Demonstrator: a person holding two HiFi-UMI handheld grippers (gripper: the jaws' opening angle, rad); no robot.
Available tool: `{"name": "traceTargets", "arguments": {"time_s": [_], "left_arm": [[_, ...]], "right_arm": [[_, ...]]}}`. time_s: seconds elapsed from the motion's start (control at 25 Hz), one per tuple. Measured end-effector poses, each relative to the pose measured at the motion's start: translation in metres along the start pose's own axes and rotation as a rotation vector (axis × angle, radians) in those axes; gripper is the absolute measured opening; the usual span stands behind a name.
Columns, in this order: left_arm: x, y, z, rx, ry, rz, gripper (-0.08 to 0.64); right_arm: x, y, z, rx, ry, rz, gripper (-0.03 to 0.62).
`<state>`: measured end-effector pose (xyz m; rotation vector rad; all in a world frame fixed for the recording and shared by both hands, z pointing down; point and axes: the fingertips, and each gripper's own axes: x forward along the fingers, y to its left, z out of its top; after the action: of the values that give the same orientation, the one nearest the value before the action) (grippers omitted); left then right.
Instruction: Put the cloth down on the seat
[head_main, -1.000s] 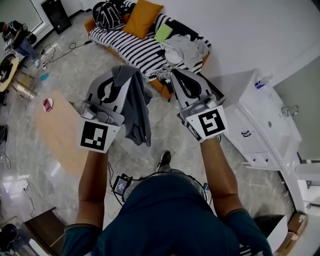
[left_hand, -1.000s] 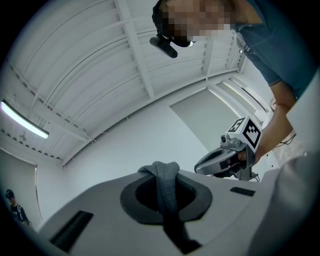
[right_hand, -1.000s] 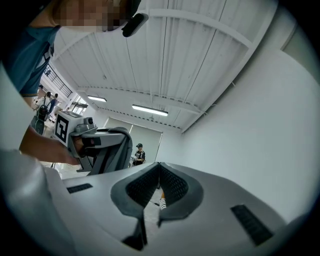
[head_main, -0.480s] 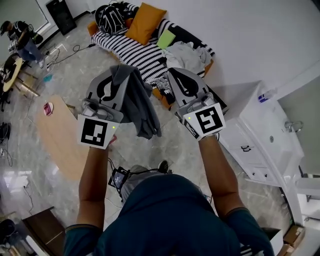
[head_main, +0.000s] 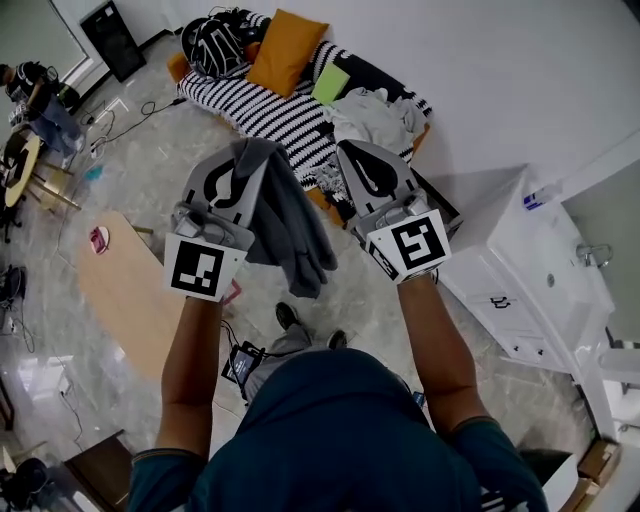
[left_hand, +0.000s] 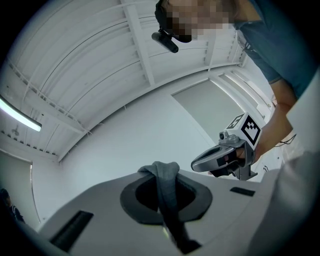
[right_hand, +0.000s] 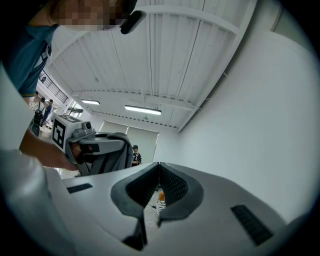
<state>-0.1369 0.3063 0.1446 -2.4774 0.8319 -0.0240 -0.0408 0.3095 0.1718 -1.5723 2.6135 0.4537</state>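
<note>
Landmark: one sofa (head_main: 262, 100) under a black-and-white striped throw, standing against the white wall.
Task thing: one grey cloth (head_main: 292, 228), hanging in loose folds in the air in front of the sofa and not touching it.
Tools counted: two, side by side, both held just short of the sofa's front edge.
Left tool: the left gripper (head_main: 243, 150) has its jaws clamped on a bunched fold of the cloth. In the left gripper view the fold runs up through the opening between the jaws.
Right tool: the right gripper (head_main: 350, 150) has its jaws together at the tips with nothing between them. It is level with the sofa's end where the clothes lie.
Marker cubes: two, one on the left tool (head_main: 204, 268) and one on the right (head_main: 416, 243).
On the sofa: one orange cushion (head_main: 285, 50), one green cushion (head_main: 328, 84), one black-and-white patterned bundle (head_main: 214, 40) at the far end, and one heap of pale clothes (head_main: 378, 112) at the near end.
Table: one pale wooden table (head_main: 125, 295) on the floor in front of the sofa, on the left tool's side.
Cabinet: one white cabinet (head_main: 520, 265), past the sofa's clothes end, along the same wall.
</note>
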Motion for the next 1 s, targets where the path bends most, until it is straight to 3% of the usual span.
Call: {"name": "traceTargets", "arguments": {"time_s": [0.28, 0.68, 1.0], "left_arm": [[0.031, 0.034, -0.023, 0.062, -0.003, -0.081, 0.003], [0.065, 0.083, -0.056, 0.090, -0.024, -0.135, 0.003], [0.103, 0.111, -0.075, 0.027, -0.030, -0.107, 0.003]], "right_arm": [[0.043, -0.027, -0.013, -0.001, 0.004, -0.065, 0.014], [0.101, -0.050, -0.035, 0.000, 0.012, -0.124, 0.014], [0.123, -0.084, -0.050, -0.006, 0.024, -0.134, 0.014]]}}
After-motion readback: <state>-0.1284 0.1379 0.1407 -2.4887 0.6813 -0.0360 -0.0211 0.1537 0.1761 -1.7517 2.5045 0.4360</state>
